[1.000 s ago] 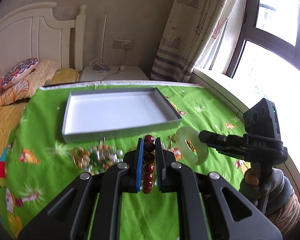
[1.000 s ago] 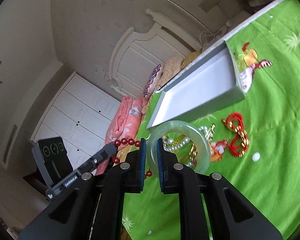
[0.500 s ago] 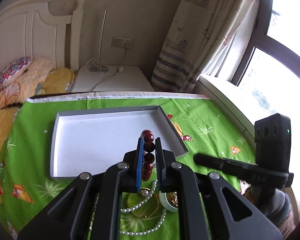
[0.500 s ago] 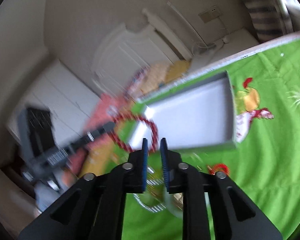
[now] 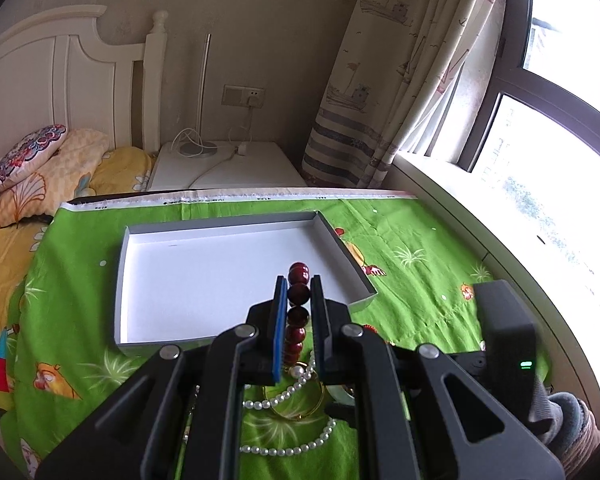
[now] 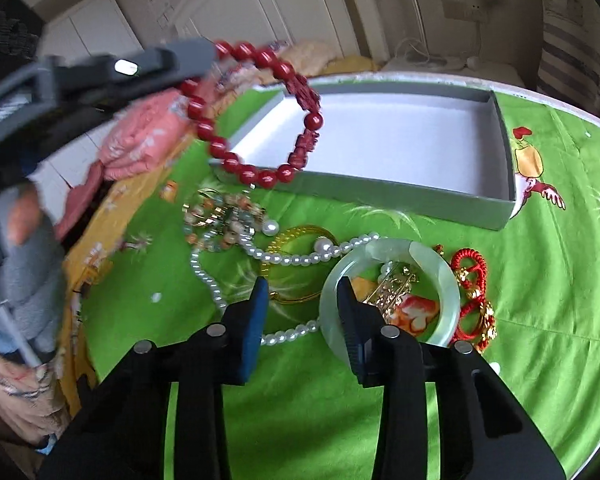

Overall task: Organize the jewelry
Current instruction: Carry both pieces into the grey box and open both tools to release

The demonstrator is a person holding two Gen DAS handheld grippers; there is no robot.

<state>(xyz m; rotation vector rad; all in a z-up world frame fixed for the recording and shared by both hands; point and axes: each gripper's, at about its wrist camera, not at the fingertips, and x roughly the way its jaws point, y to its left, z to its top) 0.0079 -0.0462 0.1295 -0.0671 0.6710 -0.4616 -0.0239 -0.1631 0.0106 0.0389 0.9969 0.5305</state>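
My left gripper point(image 5: 299, 292) is shut on a dark red bead bracelet point(image 5: 299, 272) and holds it in the air over the near edge of the grey box point(image 5: 240, 222). In the right wrist view the bracelet point(image 6: 246, 174) hangs from the left gripper point(image 6: 198, 58) at upper left. My right gripper point(image 6: 301, 286) is over the jewelry pile with its jaws apart and closing, gripping nothing. The pale green jade bangle point(image 6: 446, 280) lies flat on the green cloth, its left rim at the right finger. Under the gap lie a gold bangle point(image 6: 296, 236) and a pearl necklace point(image 6: 292, 258).
The box point(image 6: 380, 190) has a bare white floor. A red knotted cord with gold charms point(image 6: 470, 276) and a mixed bead piece point(image 6: 220, 224) lie on the cloth. A bed is on the left, a white nightstand point(image 5: 228, 164) behind, a window sill on the right.
The right gripper let go of the jade bangle, which now lies on the cloth, and swung down over the pile. The left gripper carried the red bracelet closer to the box.
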